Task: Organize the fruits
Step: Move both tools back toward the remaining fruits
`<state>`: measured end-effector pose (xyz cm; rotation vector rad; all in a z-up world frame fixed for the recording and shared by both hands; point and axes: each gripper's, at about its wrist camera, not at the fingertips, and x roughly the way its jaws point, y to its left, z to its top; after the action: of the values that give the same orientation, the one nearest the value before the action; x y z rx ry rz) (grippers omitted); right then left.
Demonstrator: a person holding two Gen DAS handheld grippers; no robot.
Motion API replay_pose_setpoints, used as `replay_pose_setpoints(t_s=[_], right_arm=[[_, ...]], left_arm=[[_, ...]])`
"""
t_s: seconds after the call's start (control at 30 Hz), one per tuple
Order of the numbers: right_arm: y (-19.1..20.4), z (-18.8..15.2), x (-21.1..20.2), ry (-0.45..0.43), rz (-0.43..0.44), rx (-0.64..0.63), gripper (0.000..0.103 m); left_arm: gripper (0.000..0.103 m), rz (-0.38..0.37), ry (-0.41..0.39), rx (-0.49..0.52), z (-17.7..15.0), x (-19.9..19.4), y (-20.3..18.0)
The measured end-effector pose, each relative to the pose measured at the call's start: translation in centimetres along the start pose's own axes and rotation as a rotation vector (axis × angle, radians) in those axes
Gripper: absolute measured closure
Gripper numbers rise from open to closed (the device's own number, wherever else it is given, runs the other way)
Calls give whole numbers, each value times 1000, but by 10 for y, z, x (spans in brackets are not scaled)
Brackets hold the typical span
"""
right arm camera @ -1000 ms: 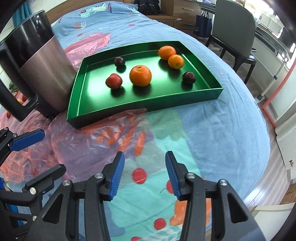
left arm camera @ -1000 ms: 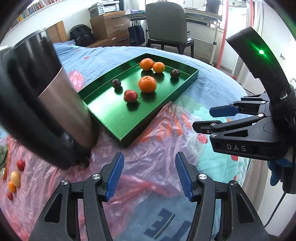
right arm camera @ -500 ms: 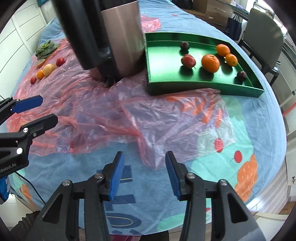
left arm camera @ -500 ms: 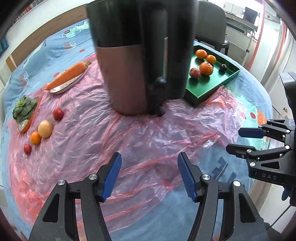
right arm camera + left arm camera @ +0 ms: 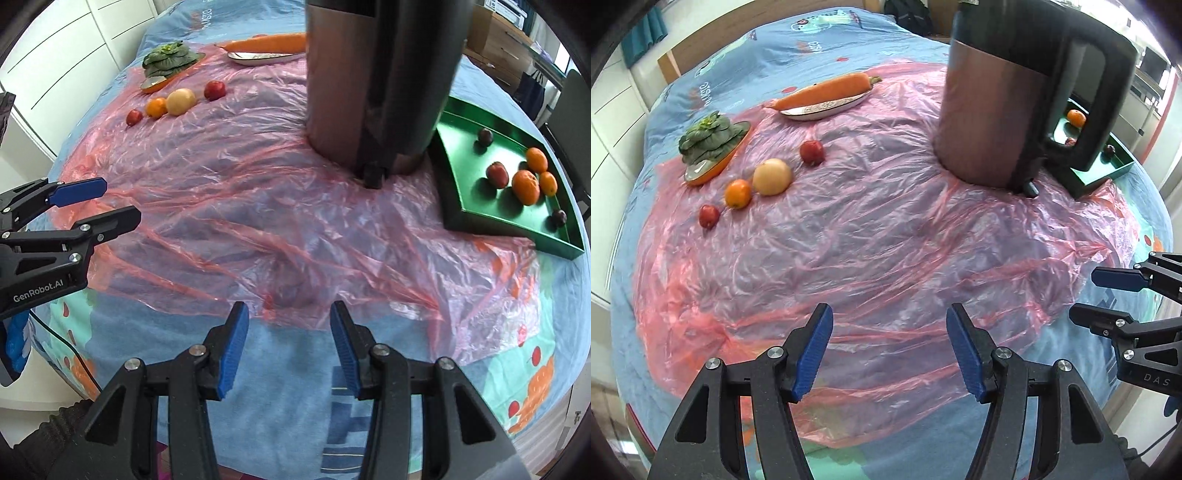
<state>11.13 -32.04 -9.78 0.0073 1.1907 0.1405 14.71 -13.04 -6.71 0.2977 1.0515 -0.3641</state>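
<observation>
Left tool (image 5: 888,349) and right tool (image 5: 284,347): jaws wide apart, nothing held, both over the pink plastic sheet (image 5: 886,236). Beyond, far left, four loose fruits lie in a diagonal row: plum (image 5: 709,216), orange (image 5: 738,193), apple (image 5: 772,176), red fruit (image 5: 812,152). Row's long axis runs near-left to far-right. Kettle (image 5: 373,85) upright mid-surface. Green tray (image 5: 461,184) just right of it holds six fruits.

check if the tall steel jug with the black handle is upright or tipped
Upright: the tall steel jug with the black handle stands base-down on the pink plastic sheet.
</observation>
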Motion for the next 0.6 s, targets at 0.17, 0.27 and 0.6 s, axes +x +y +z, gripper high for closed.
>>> replay_pose_setpoints(t_s=[0.17, 0.27, 0.6], right_arm=[[24, 13, 9, 3, 21, -34, 26], [37, 21, 15, 3, 31, -58, 26], [80, 77, 46, -47, 61, -121, 26]], left_arm=[[45, 57, 26, -41, -7, 9, 29], [45, 74, 25, -76, -10, 13, 49], [45, 96, -33, -218, -5, 25, 126]])
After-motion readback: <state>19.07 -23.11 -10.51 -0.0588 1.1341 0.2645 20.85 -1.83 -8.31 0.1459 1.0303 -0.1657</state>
